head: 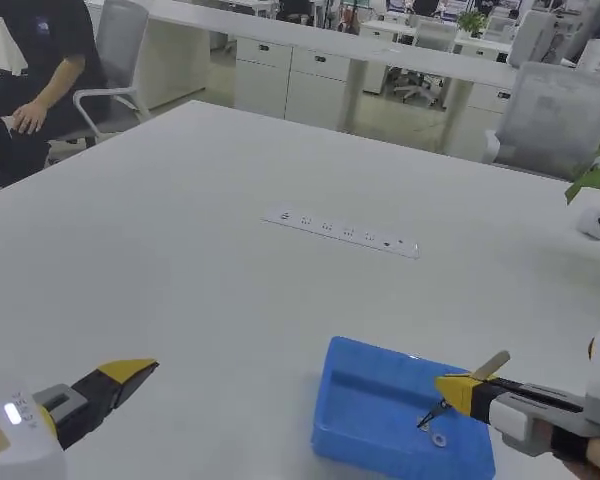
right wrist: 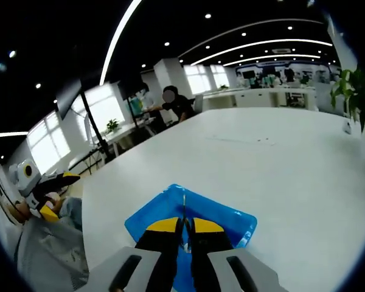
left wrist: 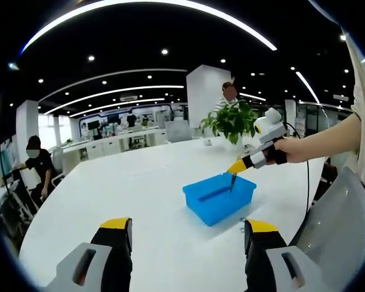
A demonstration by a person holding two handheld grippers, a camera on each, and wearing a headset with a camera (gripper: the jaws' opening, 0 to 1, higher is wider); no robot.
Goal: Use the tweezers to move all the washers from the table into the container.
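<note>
One small washer [head: 439, 439] is lying on the floor of the blue container [head: 360, 395], just beside the tips of the tweezers [head: 432, 413]. My right gripper [head: 452, 386] is clamping them, jaws nearly together, and pointing them down into the container. My left gripper [left wrist: 185, 226] is hanging wide apart, gripping nothing, well away from the container. I'm judging at least one washer delivered. Whether more are waiting on the white table [head: 230, 290] I can't tell, as they'd be too small to make out.

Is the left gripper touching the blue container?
Apart. The head view shows bare table between the left gripper and the container.
</note>
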